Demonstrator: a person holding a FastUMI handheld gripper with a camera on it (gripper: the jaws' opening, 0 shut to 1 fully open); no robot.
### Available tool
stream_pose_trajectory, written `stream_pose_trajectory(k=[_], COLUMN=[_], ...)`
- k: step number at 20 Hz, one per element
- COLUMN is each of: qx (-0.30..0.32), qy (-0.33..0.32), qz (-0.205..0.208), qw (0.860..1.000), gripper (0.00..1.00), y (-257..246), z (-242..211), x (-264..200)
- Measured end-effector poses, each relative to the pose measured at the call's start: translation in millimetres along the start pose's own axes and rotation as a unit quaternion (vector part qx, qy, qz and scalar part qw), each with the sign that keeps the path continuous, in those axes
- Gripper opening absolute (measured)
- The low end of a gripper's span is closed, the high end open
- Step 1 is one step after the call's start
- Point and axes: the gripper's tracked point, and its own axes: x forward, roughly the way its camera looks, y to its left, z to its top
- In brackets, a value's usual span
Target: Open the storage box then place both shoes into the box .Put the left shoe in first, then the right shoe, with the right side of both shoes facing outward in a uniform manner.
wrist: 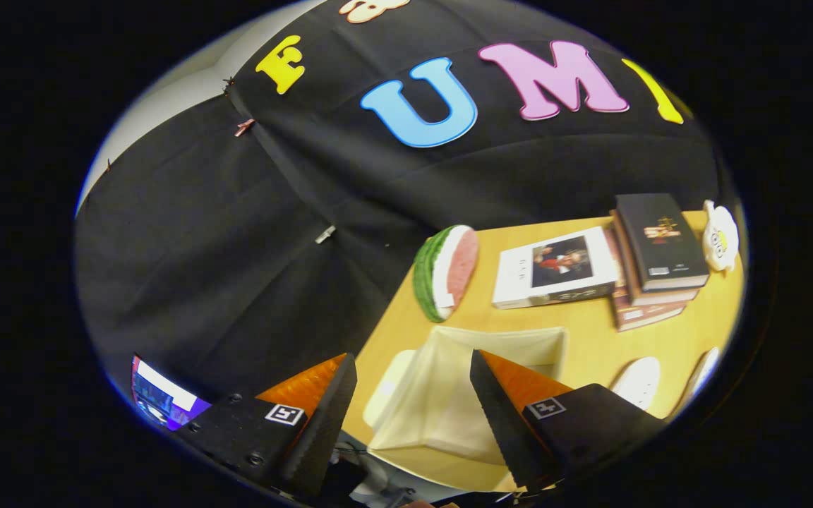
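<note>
Your gripper [413, 395] hangs spread and empty above the open storage box [449, 395]; go right for the 2 shoes [638, 381], left shoe first

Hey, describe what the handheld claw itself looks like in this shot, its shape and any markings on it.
The claw has two wedge-shaped fingers that taper to points, with ridged inner faces. Each finger sits on a black blocky mount carrying a small square black-and-white tag; the mount on the other side shows round screw heads. The fingers are apart, with the cream fabric storage box seen between them.
</note>
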Motion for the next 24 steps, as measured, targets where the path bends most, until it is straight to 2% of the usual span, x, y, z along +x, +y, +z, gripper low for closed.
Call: stream_pose_trajectory(k=[3, 6, 9, 14, 18, 24], qx=[-0.018, -0.027, -0.035, 0.016, 0.055, 0.136], qy=[-0.006, 0.013, 0.030, 0.067, 0.101, 0.162], qz=[-0.068, -0.115, -0.177, -0.252, -0.270, -0.244], qw=[0.998, 0.993, 0.983, 0.965, 0.956, 0.947], gripper=[0.98, 0.98, 0.98, 0.99, 0.99, 0.99], y=[-61, -116, -173, -242, -280, -313], z=[-7, -32, -56, -102, -136, -180], x=[-31, -56, -77, -89, -82, -41])
